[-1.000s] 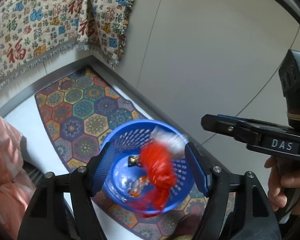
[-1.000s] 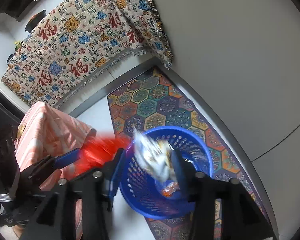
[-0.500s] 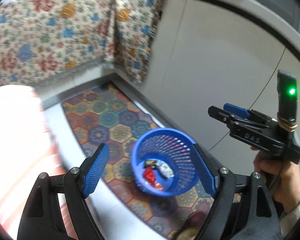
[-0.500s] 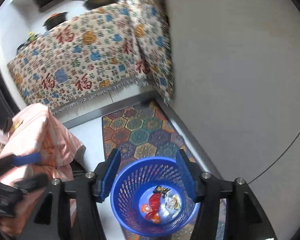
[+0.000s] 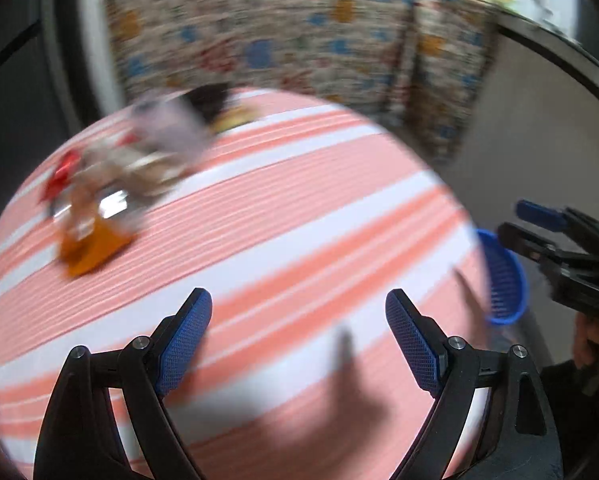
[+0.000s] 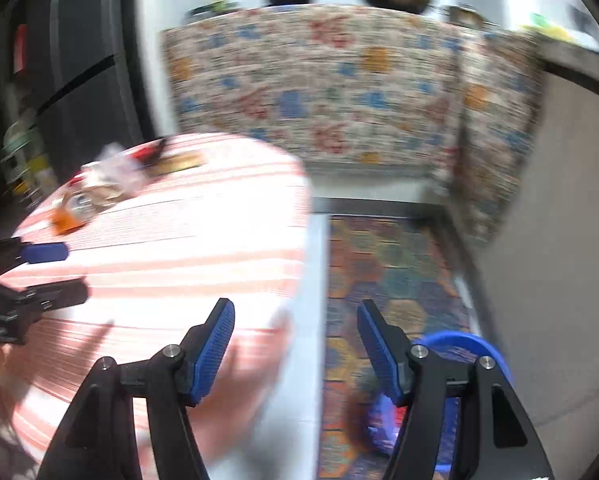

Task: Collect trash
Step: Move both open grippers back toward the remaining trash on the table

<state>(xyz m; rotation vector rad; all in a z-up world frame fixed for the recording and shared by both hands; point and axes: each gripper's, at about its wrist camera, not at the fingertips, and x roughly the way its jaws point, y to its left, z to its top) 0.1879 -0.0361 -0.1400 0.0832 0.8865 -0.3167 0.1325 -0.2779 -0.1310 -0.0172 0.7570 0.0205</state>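
Note:
A blurred pile of wrappers (image 5: 111,184) lies at the far left of a table with a pink-and-white striped cloth (image 5: 299,240); an orange wrapper (image 5: 93,248) sits at its near end. The pile also shows in the right wrist view (image 6: 99,184). My left gripper (image 5: 299,340) is open and empty above the table. My right gripper (image 6: 295,344) is open and empty over the table's right edge. The blue basket (image 5: 503,280) stands on the floor to the right of the table, and in the right wrist view (image 6: 459,348) it is partly hidden behind the right finger.
A patterned hexagon rug (image 6: 391,264) lies on the floor under the basket. A counter draped in patterned cloth (image 6: 319,88) stands behind, with pots on top. A grey wall (image 6: 571,240) runs along the right. Dark cabinets (image 6: 59,60) are at the left.
Both grippers have swung up and left from above the blue basket to over the striped table. The wrappers they dropped lie in the basket. Both views are motion-blurred.

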